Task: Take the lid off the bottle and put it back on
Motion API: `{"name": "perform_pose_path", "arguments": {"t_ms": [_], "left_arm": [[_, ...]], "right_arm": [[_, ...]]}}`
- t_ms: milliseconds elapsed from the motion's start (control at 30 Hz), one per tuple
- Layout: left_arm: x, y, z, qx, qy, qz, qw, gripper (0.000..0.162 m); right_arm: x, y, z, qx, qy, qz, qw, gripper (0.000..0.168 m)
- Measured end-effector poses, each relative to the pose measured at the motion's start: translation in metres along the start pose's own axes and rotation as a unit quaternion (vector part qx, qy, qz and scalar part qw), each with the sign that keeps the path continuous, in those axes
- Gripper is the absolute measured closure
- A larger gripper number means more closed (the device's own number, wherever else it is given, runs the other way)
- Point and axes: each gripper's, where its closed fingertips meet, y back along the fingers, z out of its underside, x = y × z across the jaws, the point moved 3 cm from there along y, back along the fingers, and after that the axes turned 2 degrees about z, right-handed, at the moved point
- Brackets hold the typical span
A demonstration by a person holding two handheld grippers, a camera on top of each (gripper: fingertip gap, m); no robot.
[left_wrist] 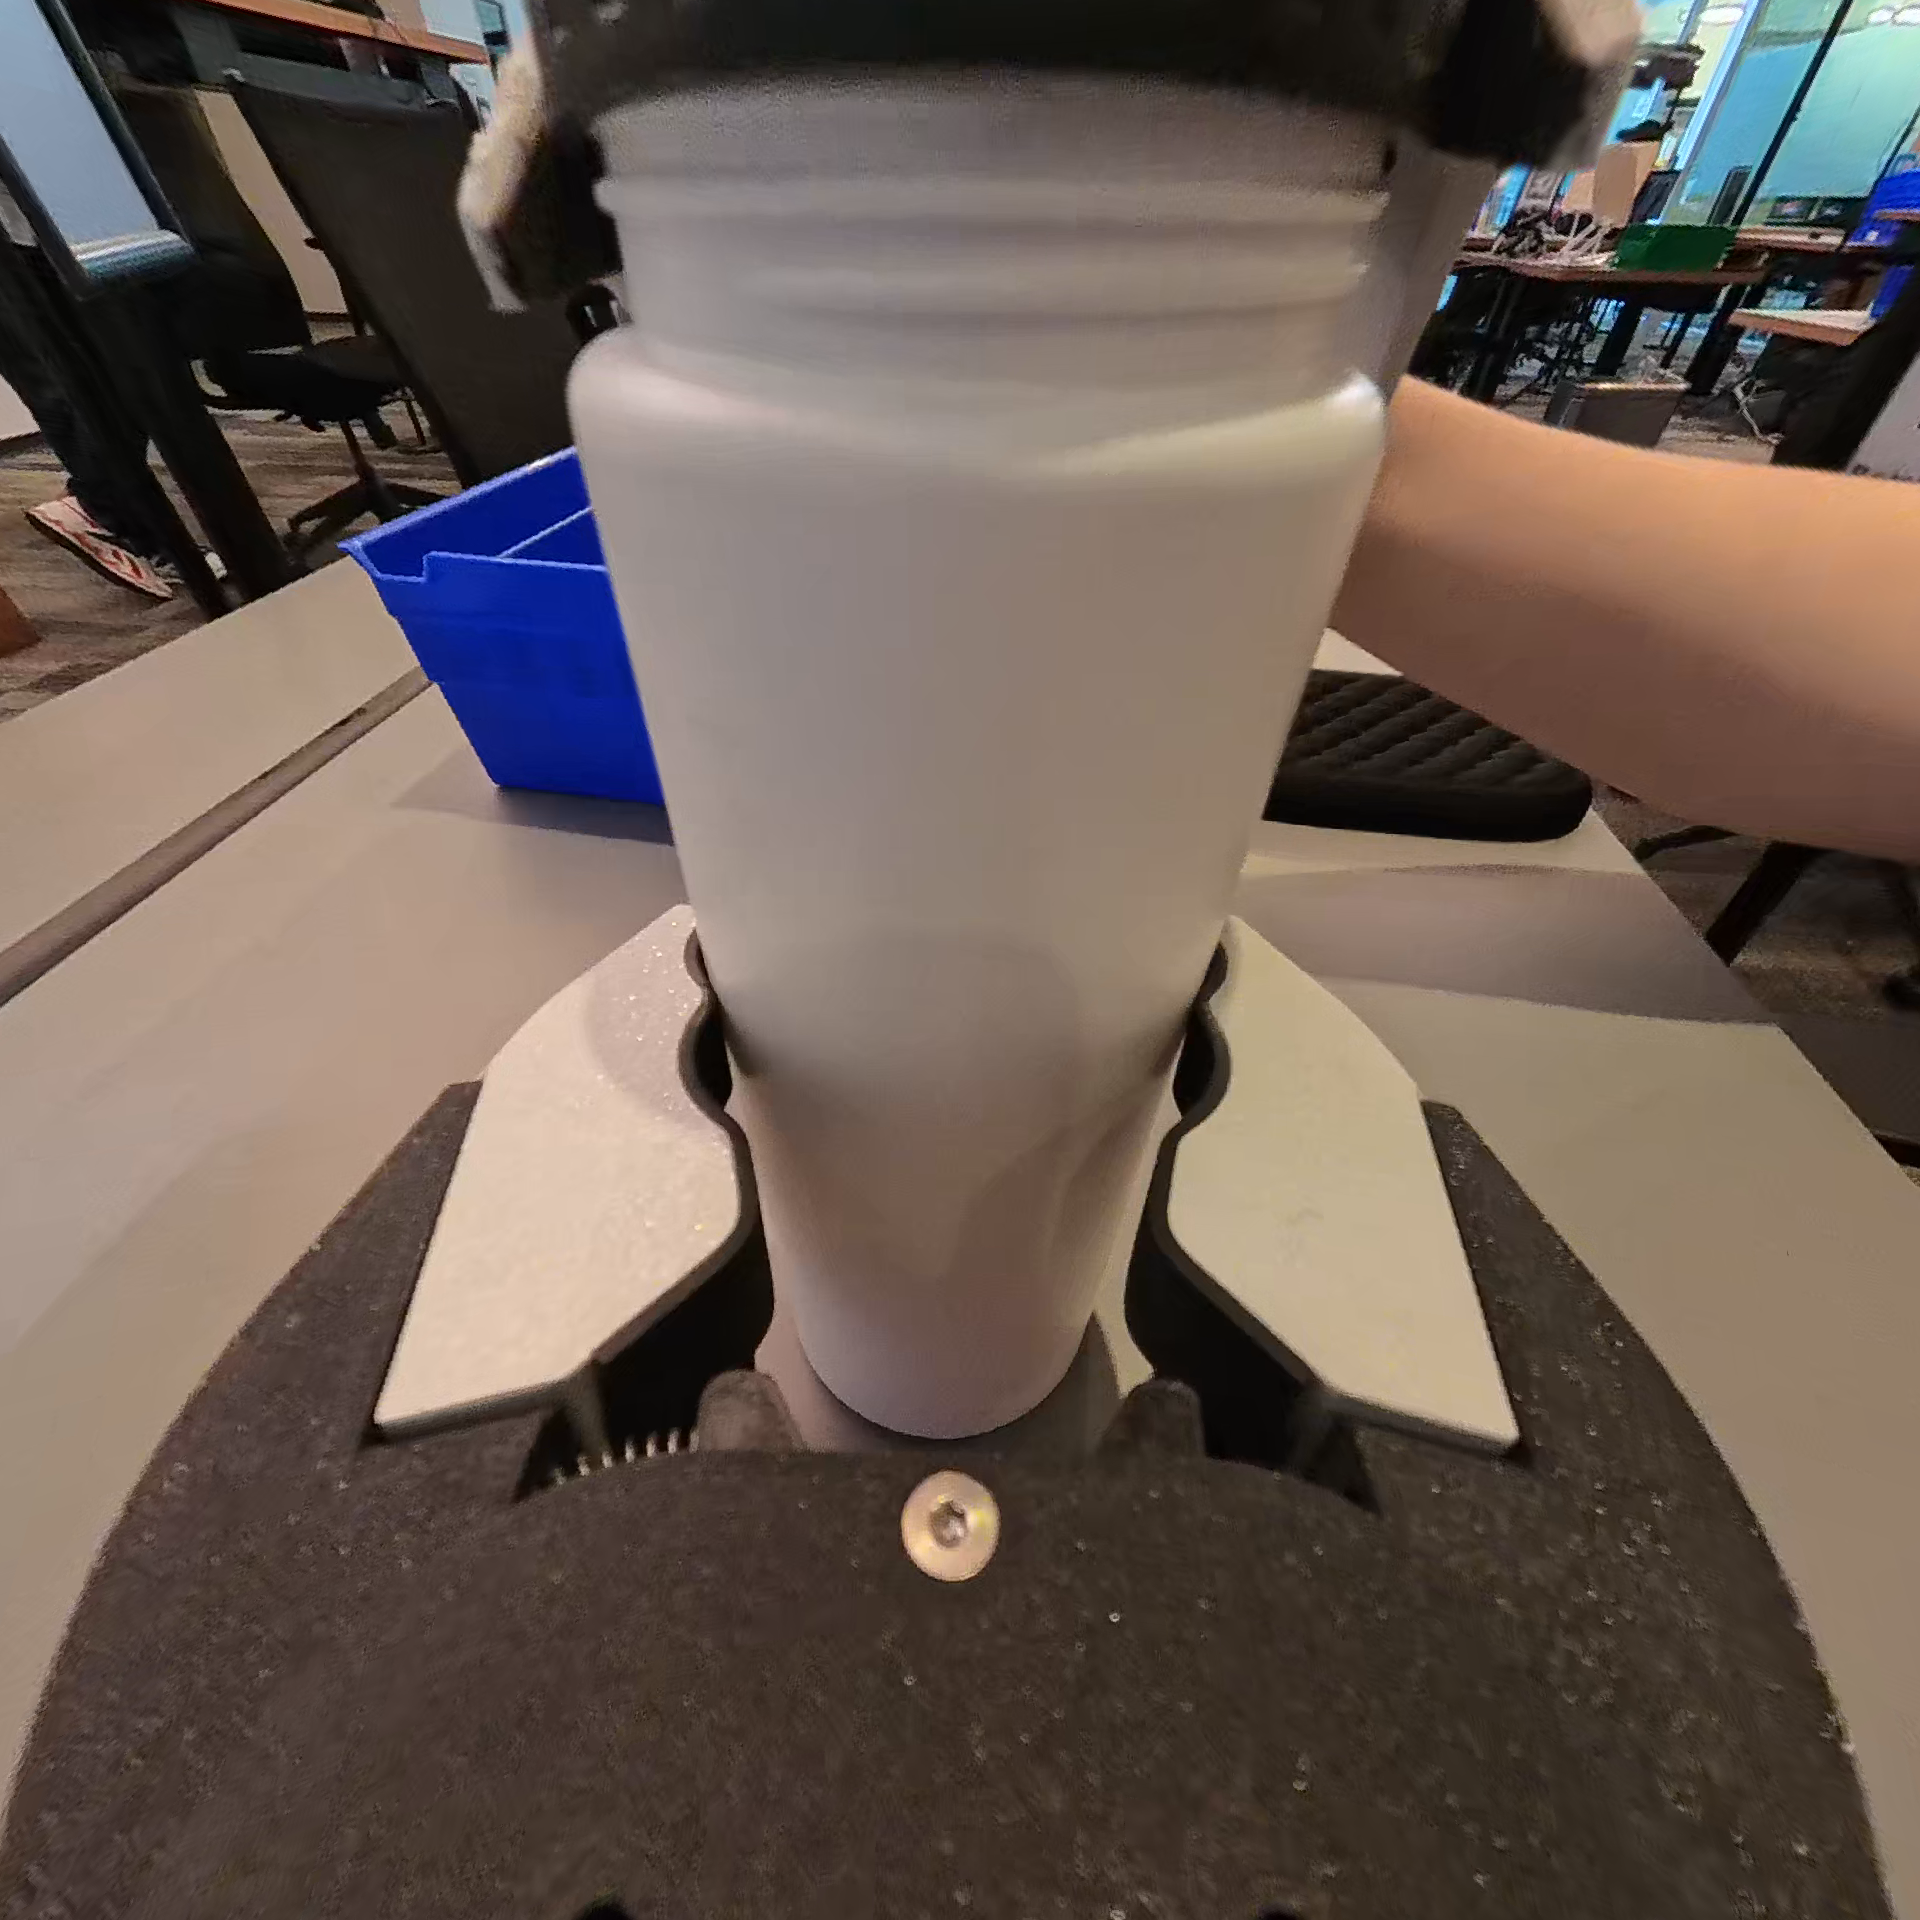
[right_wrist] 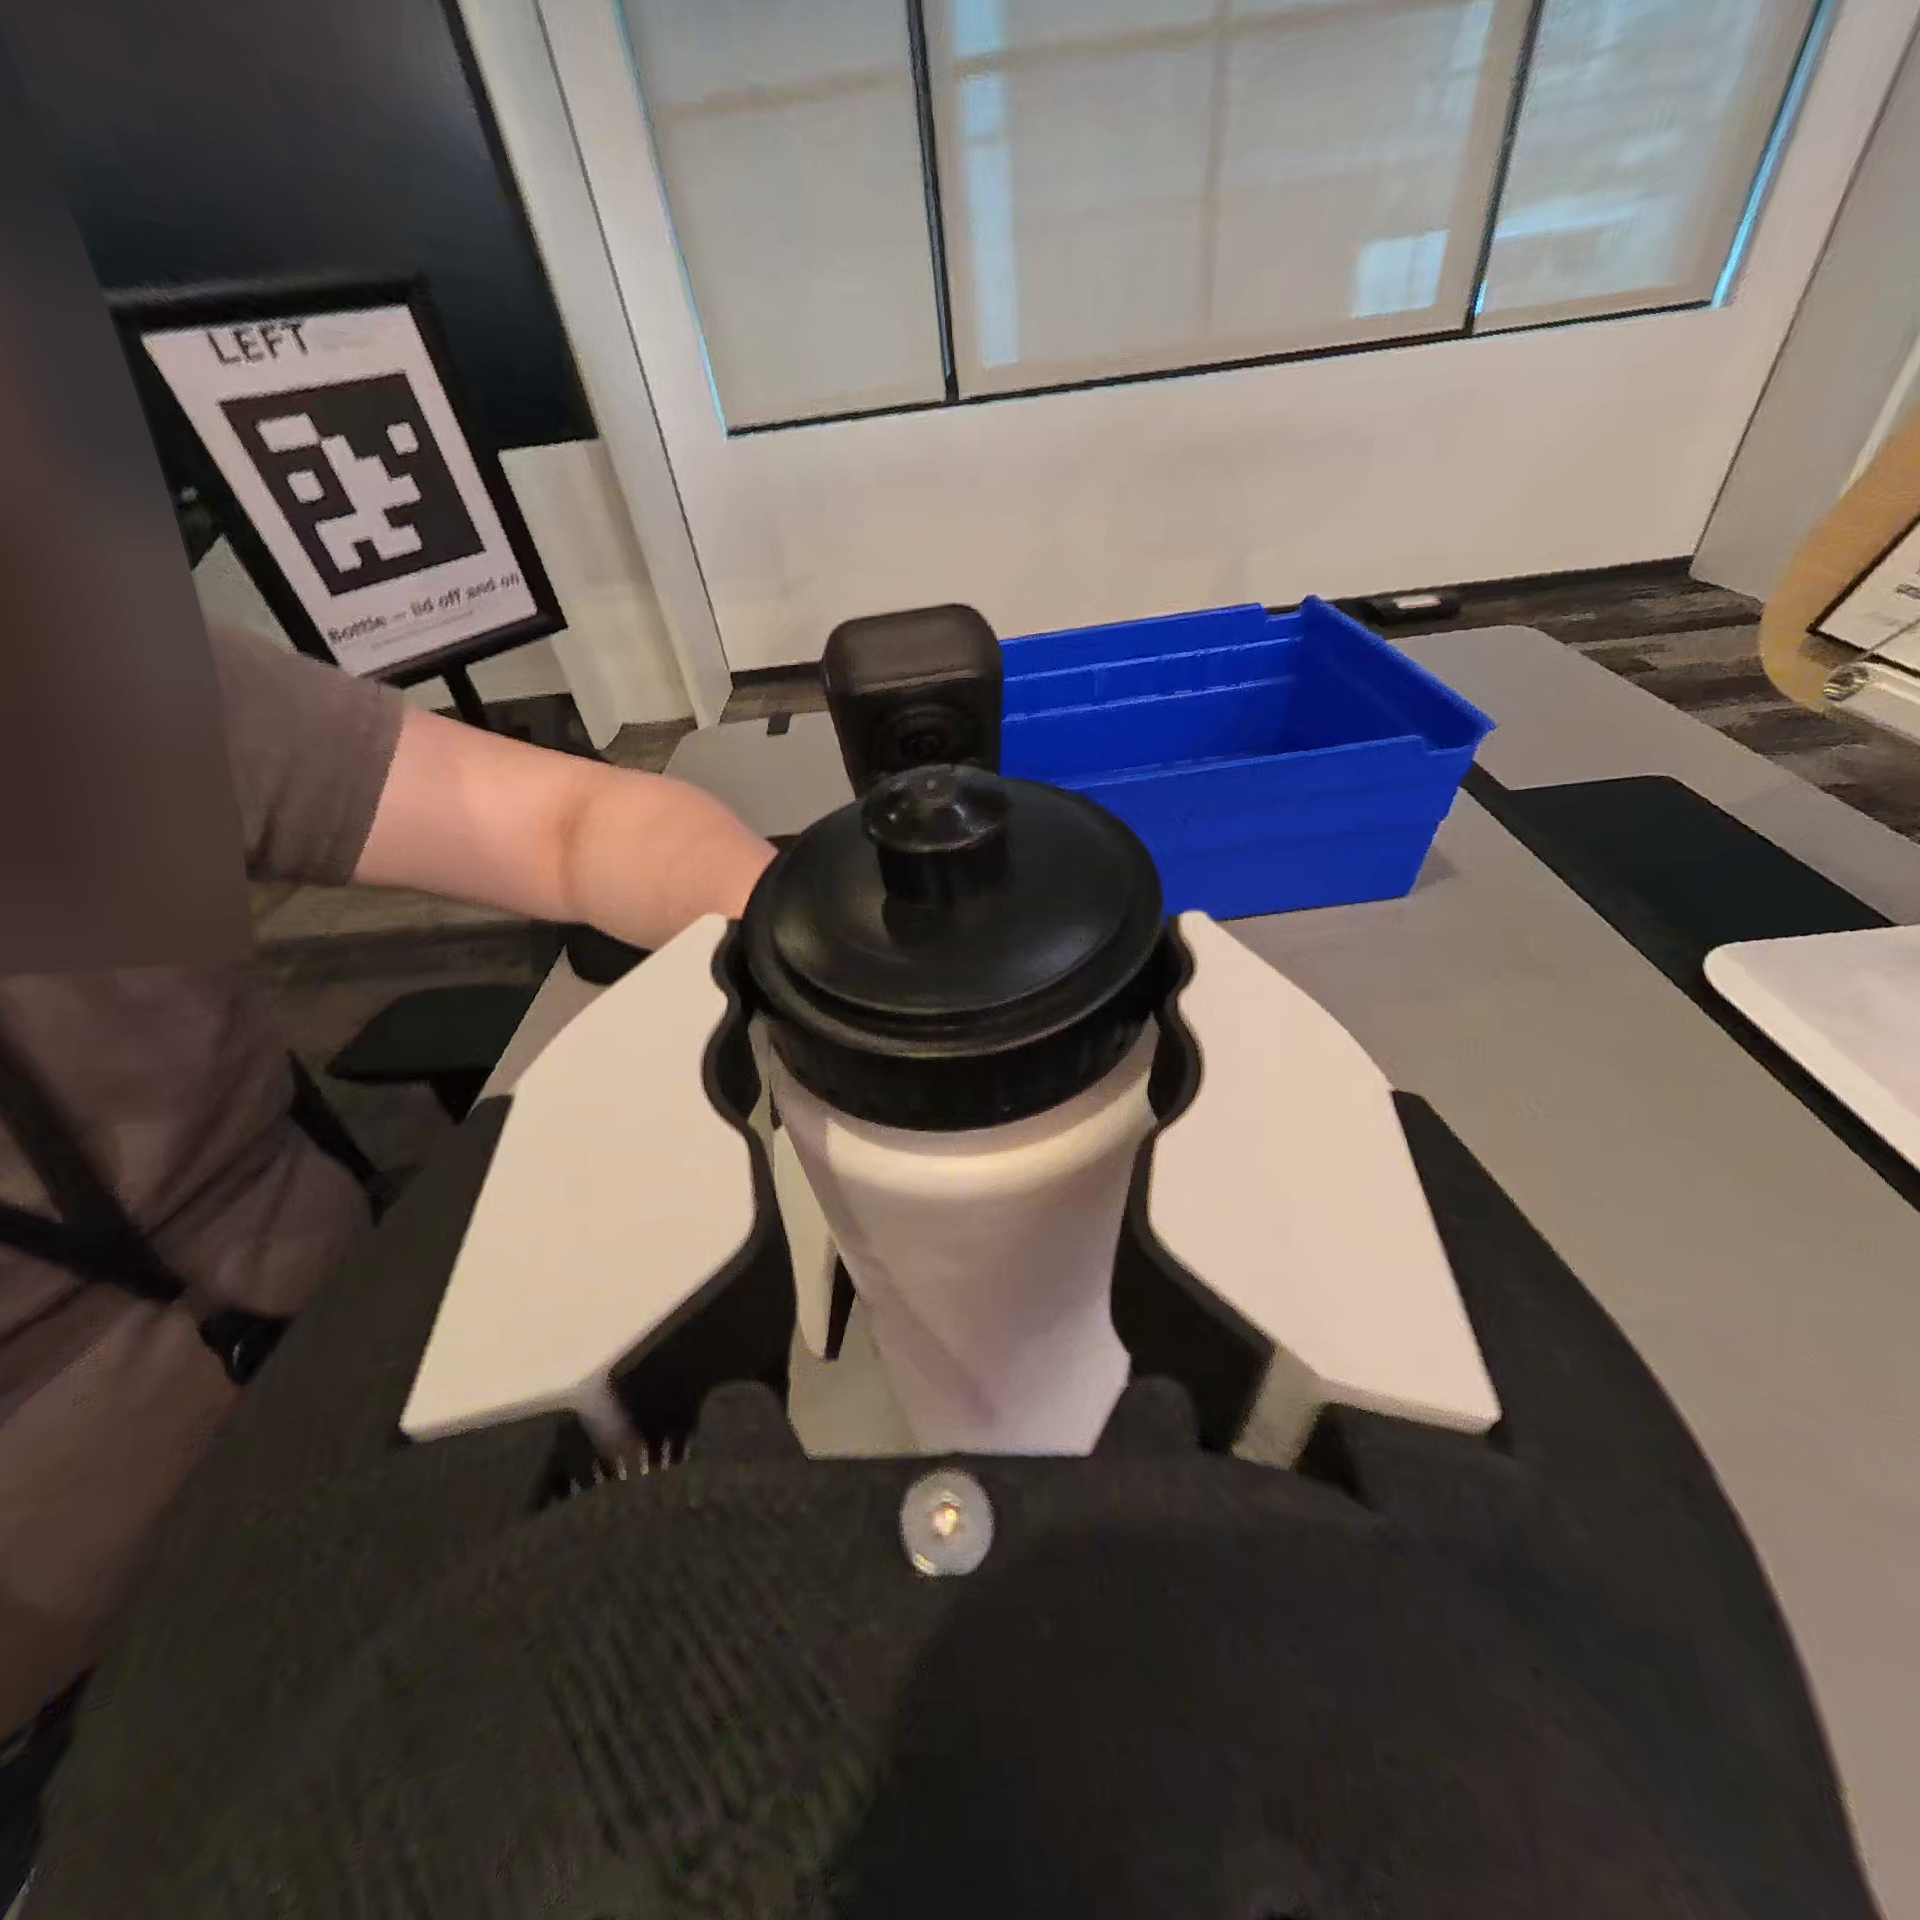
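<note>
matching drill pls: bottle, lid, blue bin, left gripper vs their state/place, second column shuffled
Things:
1. white bottle
2. black lid
3. blue bin
4. left gripper

States or places:
A. standing on the grey table, touched by neither gripper
B. between the right gripper's fingers, at the bottle's top
C. shut on the bottle's lower body
D. held by its body, neck threads exposed below the lid

Pairs: 1-D, 2-B, 3-A, 4-C
</note>
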Motion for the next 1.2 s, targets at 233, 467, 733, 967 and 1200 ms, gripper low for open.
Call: {"name": "perform_pose_path", "arguments": {"t_ms": [233,467,733,967,1200], "left_arm": [[0.0,0.0,0.0,0.0,0.007,0.0,1.0,0.077],[-0.007,-0.001,0.0,-0.01,0.016,-0.057,0.998,0.076],[-0.013,0.001,0.0,-0.021,0.03,-0.113,0.993,0.076],[-0.014,0.002,0.001,-0.015,0.027,-0.096,0.995,0.076],[-0.015,0.006,-0.003,-0.002,0.082,-0.05,0.995,0.077]], "right_arm": [[0.003,-0.002,0.0,-0.029,0.005,-0.015,0.999,0.092],[0.008,-0.001,0.0,-0.037,-0.003,0.084,0.996,0.092],[0.011,-0.004,-0.001,-0.003,-0.04,0.213,0.976,0.092],[0.007,0.007,-0.004,-0.004,0.008,0.209,0.978,0.084],[0.013,0.037,-0.027,0.05,-0.013,0.156,0.986,0.085]]}}
